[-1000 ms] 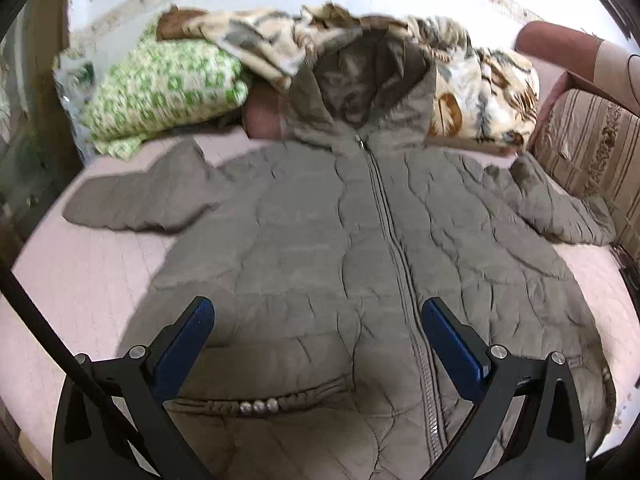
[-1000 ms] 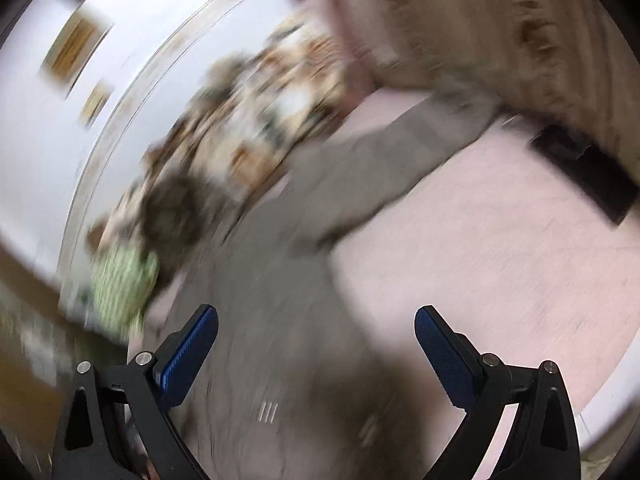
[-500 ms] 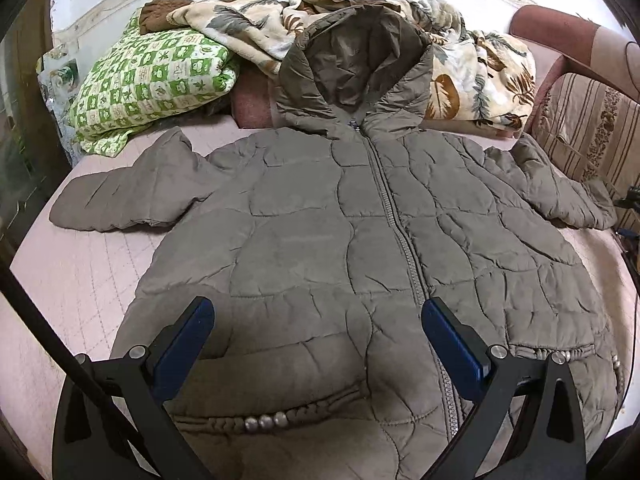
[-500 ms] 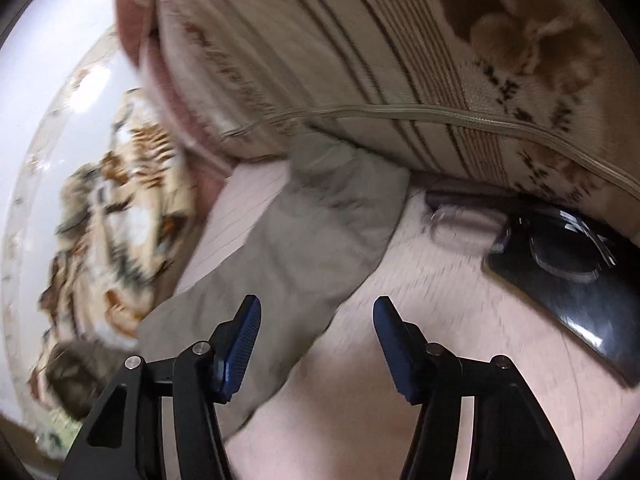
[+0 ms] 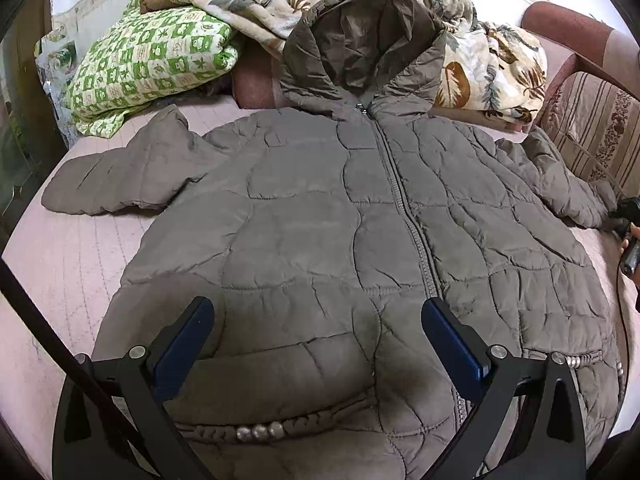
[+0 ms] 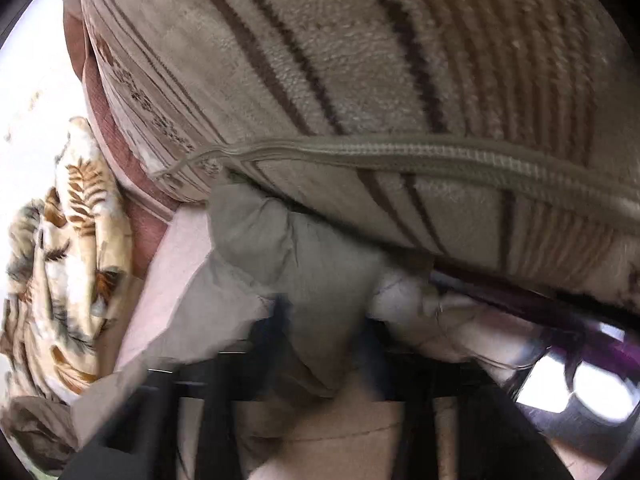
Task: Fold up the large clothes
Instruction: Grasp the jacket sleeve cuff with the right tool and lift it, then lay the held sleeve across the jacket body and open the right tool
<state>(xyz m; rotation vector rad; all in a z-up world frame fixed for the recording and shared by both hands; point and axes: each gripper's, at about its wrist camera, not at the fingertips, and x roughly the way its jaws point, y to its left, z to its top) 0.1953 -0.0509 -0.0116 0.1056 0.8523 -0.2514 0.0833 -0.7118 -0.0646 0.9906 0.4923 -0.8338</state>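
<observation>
Hovering over the lower front of the jacket [image 5: 340, 248], the left gripper [image 5: 318, 344] had its jaws spread wide, holding nothing. The zipped jacket lay flat across the pink bed cover [image 5: 60, 264], filling the middle of the frame, hood at top, 1 sleeve reaching far left, the other far right.

In the right wrist view, blurred, the right gripper [image 6: 324, 344] had just been closing its jaws and pinched the sleeve cuff [image 6: 304, 264] at frame centre, tight under the striped cushion [image 6: 360, 72].

Step 1, folding the sleeves in, seemed to be starting; next, that cuff likely needed carrying across the chest without dragging the body.
</observation>
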